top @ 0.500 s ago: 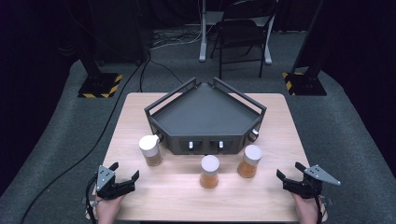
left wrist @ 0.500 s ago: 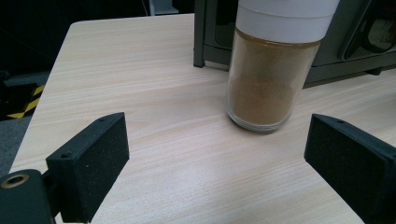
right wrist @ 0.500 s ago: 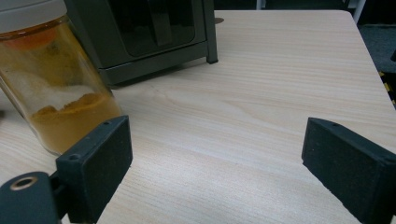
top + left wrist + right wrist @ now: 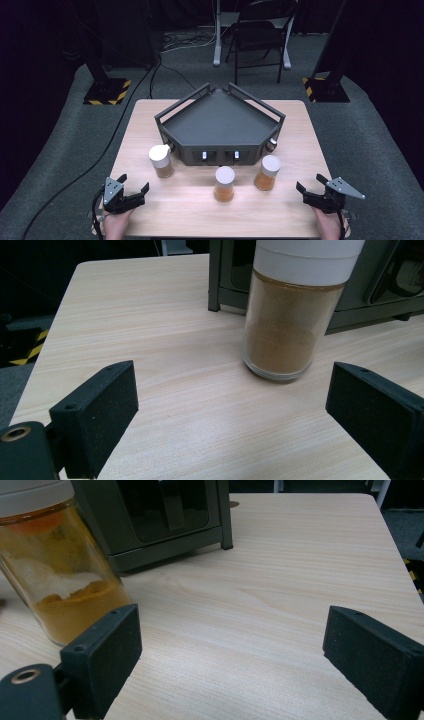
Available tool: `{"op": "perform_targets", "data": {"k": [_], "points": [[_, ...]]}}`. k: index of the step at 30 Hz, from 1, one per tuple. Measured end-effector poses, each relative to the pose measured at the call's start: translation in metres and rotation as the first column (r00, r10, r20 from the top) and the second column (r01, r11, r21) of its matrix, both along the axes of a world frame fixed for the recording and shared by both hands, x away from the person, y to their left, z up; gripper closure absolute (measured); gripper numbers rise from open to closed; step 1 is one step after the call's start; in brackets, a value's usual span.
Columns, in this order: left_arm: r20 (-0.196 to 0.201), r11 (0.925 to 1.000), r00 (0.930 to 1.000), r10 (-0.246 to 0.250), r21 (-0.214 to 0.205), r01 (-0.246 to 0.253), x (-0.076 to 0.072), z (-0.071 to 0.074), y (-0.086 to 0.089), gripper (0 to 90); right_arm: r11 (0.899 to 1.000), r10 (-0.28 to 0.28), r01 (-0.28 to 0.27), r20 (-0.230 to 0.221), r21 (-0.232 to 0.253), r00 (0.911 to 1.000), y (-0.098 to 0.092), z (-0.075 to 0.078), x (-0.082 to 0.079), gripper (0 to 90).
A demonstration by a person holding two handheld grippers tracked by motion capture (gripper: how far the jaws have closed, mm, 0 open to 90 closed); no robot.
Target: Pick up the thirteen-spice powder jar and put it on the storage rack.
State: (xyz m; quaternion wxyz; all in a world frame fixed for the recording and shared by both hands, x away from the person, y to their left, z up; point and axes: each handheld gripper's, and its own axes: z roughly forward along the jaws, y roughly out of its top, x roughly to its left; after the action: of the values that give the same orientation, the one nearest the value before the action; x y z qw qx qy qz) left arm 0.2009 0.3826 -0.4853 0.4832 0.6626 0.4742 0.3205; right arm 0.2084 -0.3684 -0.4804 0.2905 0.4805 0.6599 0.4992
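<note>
Near the table's front edge, left gripper (image 4: 131, 190) and right gripper (image 4: 313, 191) placed as half a second ago, both with jaws spread wide and pinching nothing. Ahead of the left one, apart from it, the left spice jar (image 4: 161, 161) of brown powder, unmoved. Middle jar (image 4: 224, 183) and right jar (image 4: 267, 172) likewise unshifted before the dark corner rack (image 4: 218, 122) on the wooden table (image 4: 300, 125).

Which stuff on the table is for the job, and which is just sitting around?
For the job:
- left jar, brown powder
- middle jar
- right jar, orange powder
- dark corner rack
- left gripper and right gripper, jaws open, holding nothing

Just around:
- folding chair
- floor cables
</note>
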Motion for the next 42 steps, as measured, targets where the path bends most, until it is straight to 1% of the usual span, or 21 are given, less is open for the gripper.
{"op": "perform_targets", "data": {"k": [3, 5, 9, 13, 19, 23, 32, 42], "points": [[-0.001, 1.0, 1.0, -0.008, 0.003, 0.008, 0.0014, 0.0003, 0.0006, 6.5, 1.0, 0.001, -0.001, -0.008, -0.002, 1.0, 0.0001, 0.0011, 0.0013, 8.0], [0.005, 0.9999, 0.9999, -0.009, 0.005, 0.009, 0.0006, -0.0003, 0.0004, 6.5, 1.0, -0.001, 0.001, -0.004, 0.002, 1.0, -0.0001, 0.0004, 0.0004, 8.2], [0.002, 0.9999, 0.9999, -0.012, 0.004, 0.012, 0.0006, -0.0001, 0.0005, 6.5, 1.0, -0.004, 0.004, -0.003, 0.008, 1.0, -0.0006, -0.0001, -0.0002, 8.2], [0.003, 0.9999, 0.9999, -0.011, 0.005, 0.011, 0.0004, -0.0001, 0.0003, 6.5, 1.0, 0.0, 0.0, -0.006, 0.001, 1.0, 0.0, 0.0008, 0.0005, 8.3], [0.001, 0.9999, 0.9999, -0.014, 0.003, 0.014, 0.0007, 0.0, 0.0007, 6.5, 1.0, -0.001, 0.001, -0.005, 0.003, 1.0, -0.0001, 0.0004, 0.0003, 8.6], [0.005, 0.9998, 0.9998, -0.02, 0.009, 0.02, 0.0003, -0.0001, 0.0011, 6.5, 1.0, -0.002, 0.002, -0.004, 0.004, 1.0, -0.0001, 0.0003, 0.0001, 8.6], [0.004, 0.9994, 0.9994, -0.034, -0.006, 0.034, 0.0014, -0.0008, 0.0028, 6.4, 1.0, 0.0, 0.001, -0.005, 0.008, 1.0, -0.0008, 0.0002, 0.0002, 8.6], [0.005, 0.999, 0.999, -0.045, -0.006, 0.045, 0.002, -0.0008, 0.0026, 6.5, 1.0, 0.003, -0.003, -0.005, 0.007, 1.0, -0.0012, 0.0002, 0.0004, 8.6]]}}
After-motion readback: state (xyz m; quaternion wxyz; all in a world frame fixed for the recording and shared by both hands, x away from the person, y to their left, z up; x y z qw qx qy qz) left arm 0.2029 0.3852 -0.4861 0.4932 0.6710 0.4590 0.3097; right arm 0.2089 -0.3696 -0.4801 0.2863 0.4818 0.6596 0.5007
